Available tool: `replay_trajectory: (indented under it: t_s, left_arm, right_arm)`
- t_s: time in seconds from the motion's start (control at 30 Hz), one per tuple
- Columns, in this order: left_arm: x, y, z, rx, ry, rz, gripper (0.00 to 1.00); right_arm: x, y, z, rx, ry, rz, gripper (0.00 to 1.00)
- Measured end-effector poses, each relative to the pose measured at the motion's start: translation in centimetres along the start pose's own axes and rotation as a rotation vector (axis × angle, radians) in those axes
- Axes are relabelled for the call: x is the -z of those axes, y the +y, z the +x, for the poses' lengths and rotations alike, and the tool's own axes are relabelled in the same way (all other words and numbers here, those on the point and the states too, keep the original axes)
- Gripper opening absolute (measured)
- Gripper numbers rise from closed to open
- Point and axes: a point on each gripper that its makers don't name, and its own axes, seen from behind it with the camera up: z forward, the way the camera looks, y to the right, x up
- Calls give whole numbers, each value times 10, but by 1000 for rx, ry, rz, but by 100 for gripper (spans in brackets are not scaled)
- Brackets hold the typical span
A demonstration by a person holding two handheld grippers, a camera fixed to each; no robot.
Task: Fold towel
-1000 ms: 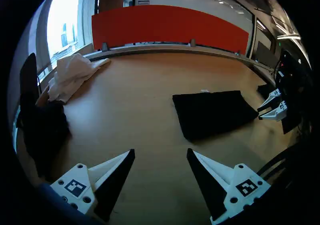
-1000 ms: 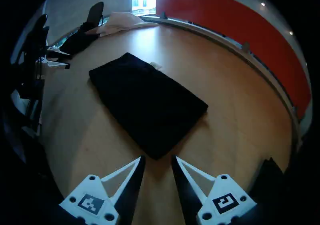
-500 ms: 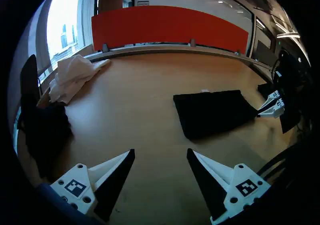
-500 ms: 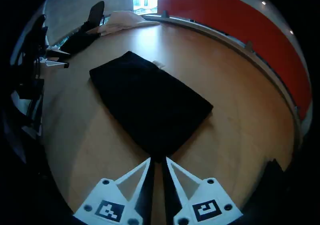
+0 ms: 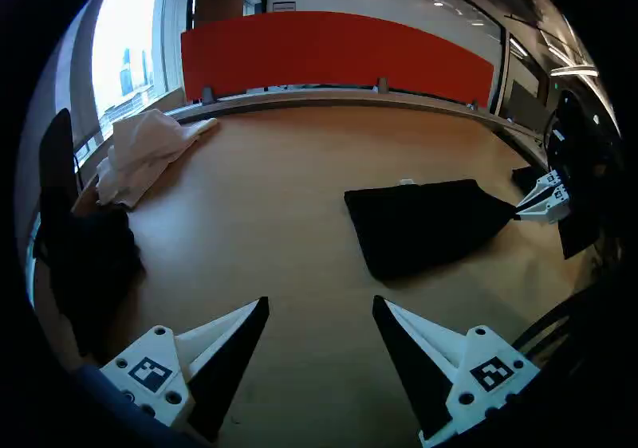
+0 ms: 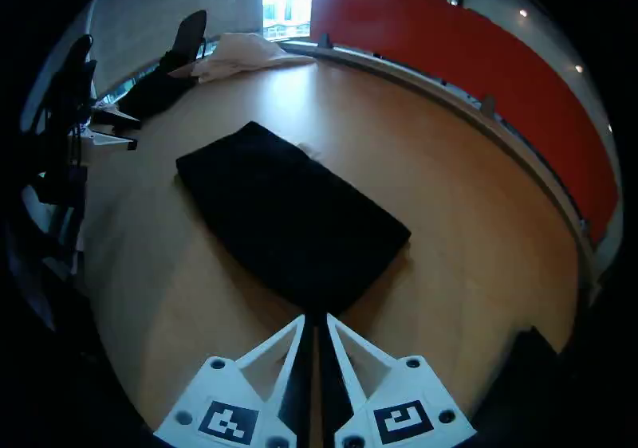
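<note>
A black towel (image 5: 423, 225) lies folded flat on the wooden table (image 5: 279, 193), to the right in the left gripper view. My left gripper (image 5: 319, 300) hovers open over bare wood, well short of the towel's left edge, with nothing between its fingers. In the right gripper view the towel (image 6: 287, 209) stretches away from me, and my right gripper (image 6: 317, 324) is shut on its near corner. From the left gripper view, the right gripper (image 5: 536, 206) pulls that corner out into a raised point.
A crumpled white cloth (image 5: 143, 149) lies at the table's far left, near a dark heap and chair (image 5: 88, 257). A red partition (image 5: 335, 49) runs along the table's back edge. The left gripper (image 6: 112, 127) and a person's dark shape sit at the left in the right gripper view.
My right gripper closed on the towel's near corner and drew it up and outward a little. The left gripper stayed still and open.
</note>
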Motion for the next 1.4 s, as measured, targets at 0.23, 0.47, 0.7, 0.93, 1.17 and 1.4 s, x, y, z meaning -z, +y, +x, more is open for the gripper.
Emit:
replay_trajectory:
  t_s: [0.23, 0.47, 0.7, 0.93, 1.17, 1.4]
  left_arm:
    - [2, -1, 1, -2, 0, 1, 97]
    - [3, -2, 3, -7, 2, 3, 97]
    - [3, 0, 4, -8, 5, 3, 97]
    - [4, 2, 3, -10, 3, 4, 97]
    - [5, 3, 3, -4, 4, 0, 97]
    - [6, 3, 1, 0, 4, 4, 97]
  right_arm:
    - [14, 5, 37, 49, 67, -23, 4]
    - [28, 11, 74, 99, 130, -42, 4]
    - [40, 15, 100, 139, 169, -55, 4]
    - [45, 15, 112, 162, 183, -52, 4]
    - [40, 9, 120, 186, 181, -31, 4]
    - [30, -3, 135, 221, 185, 10, 4]
